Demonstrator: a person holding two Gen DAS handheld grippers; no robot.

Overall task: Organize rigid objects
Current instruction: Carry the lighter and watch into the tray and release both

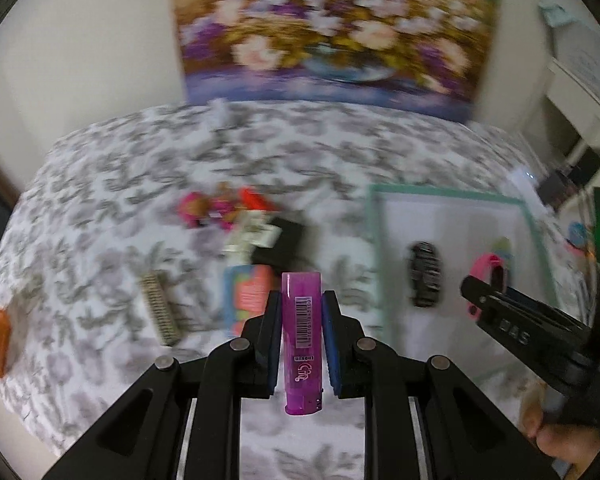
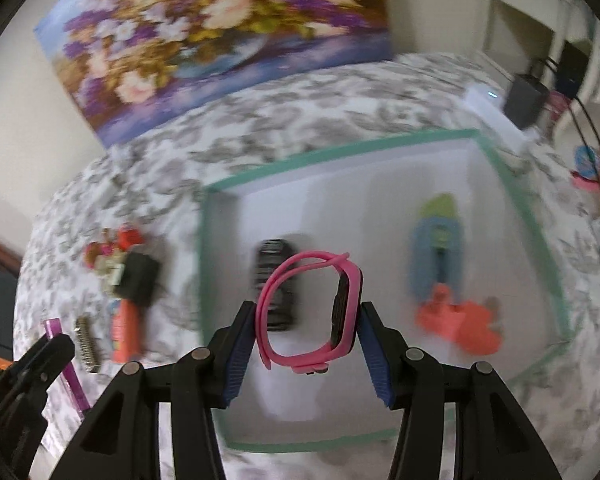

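Purple lighter point(image 1: 301, 340) clamped upright in left gripper point(image 1: 301, 344), left of the green-rimmed box point(image 2: 340, 148); right gripper point(image 2: 308, 344) pinched pink smartwatch point(image 2: 312, 312) above that box.

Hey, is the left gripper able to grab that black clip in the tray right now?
Probably not: the left gripper is already shut on the purple lighter, so its fingers are occupied. The black clip itself lies uncovered in the tray.

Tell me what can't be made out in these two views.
- Pile left of the tray: motion-blurred in the left view, items indistinct.
- Black item in the tray: blurred, partly behind the pink watch in the right view.
- Lighter print: too small.
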